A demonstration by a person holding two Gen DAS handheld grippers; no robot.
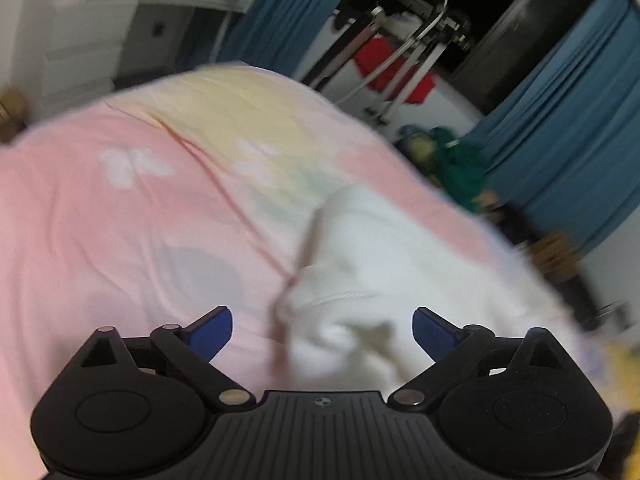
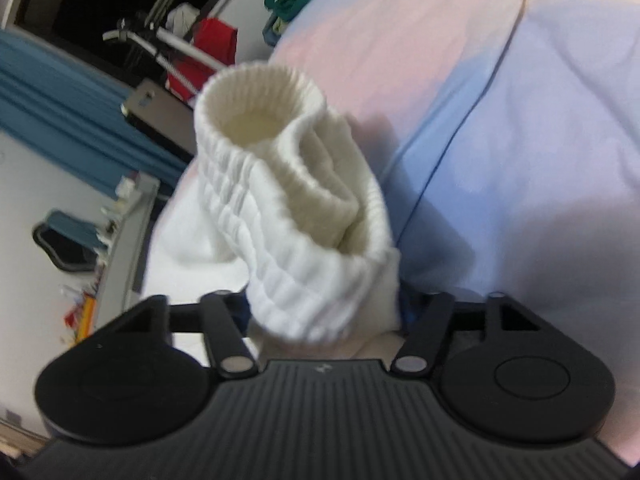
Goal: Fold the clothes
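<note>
A white ribbed sock (image 2: 296, 208), rolled with its cuff open toward the upper middle of the right wrist frame, stands between the jaws of the right gripper (image 2: 324, 312); its lower fold covers the blue pads, so whether they press on it cannot be told. In the left wrist view the white fabric (image 1: 384, 264) lies blurred right of center on a pink bedsheet (image 1: 120, 220), ahead of the left gripper (image 1: 322, 332), whose jaws stand wide apart and empty. Blue curtains (image 1: 560, 128) hang at the right.
</note>
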